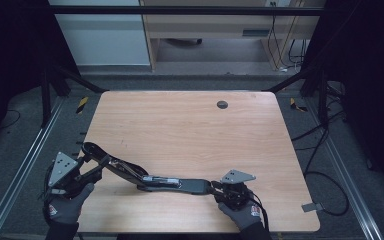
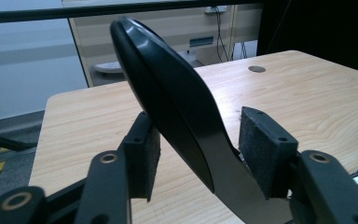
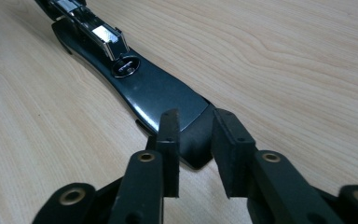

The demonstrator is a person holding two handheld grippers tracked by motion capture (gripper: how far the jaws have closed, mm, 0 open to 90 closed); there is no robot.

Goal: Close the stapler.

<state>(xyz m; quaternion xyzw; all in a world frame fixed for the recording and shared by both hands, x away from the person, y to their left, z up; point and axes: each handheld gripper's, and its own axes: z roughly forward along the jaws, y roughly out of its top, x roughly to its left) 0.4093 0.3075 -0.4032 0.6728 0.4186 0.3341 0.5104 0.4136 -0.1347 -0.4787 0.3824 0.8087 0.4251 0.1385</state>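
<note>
High view: a long black stapler with a chrome magazine (image 1: 152, 178), swung fully open, lies near the front edge of the pale wooden surface (image 1: 190, 130). The left claw (image 1: 91, 167) grips its raised curved handle; the right claw (image 1: 215, 187) grips its flat base end.

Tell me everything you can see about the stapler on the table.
The stapler is black, glossy, with a shiny metal magazine, swung fully open into one long line near the table's front edge. Its base end lies flat between the right gripper's pads, apparently pinched; its rounded top arm tilts upward between the left gripper's pads, contact unclear.
</note>
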